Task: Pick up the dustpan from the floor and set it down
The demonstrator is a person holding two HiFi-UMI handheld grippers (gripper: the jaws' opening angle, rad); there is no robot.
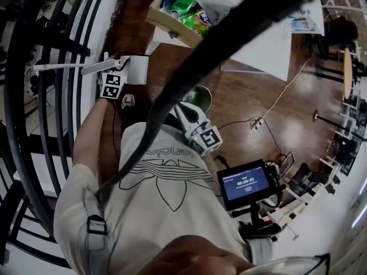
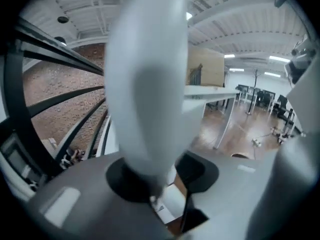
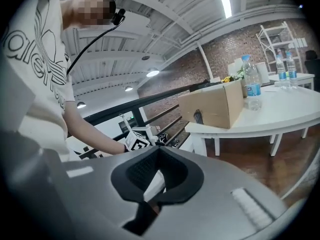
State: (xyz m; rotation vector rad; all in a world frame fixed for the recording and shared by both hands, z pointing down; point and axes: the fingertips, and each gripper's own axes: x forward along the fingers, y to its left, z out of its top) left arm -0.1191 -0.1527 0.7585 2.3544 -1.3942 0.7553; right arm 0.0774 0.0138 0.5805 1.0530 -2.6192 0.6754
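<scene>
In the left gripper view a thick white dustpan handle (image 2: 147,84) stands up out of the dark recess between the grey jaws, and my left gripper (image 2: 155,184) is shut on it. From the head view, the left gripper (image 1: 122,66) is at the black railing with the handle (image 1: 63,67) running left across the bars. A white flat part (image 1: 139,70) lies just to its right. My right gripper (image 1: 184,111) is held lower, near the person's chest. Its jaws (image 3: 157,184) meet with nothing between them. The left gripper's marker cube (image 3: 137,139) shows beyond them.
A black curved railing (image 1: 34,113) runs down the left. A white table (image 3: 270,114) carries a cardboard box (image 3: 212,106) and water bottles (image 3: 251,81). Cables (image 1: 258,121) lie on the wooden floor. A round green thing (image 1: 200,96) sits by the right gripper. A small screen (image 1: 248,183) hangs at the person's chest.
</scene>
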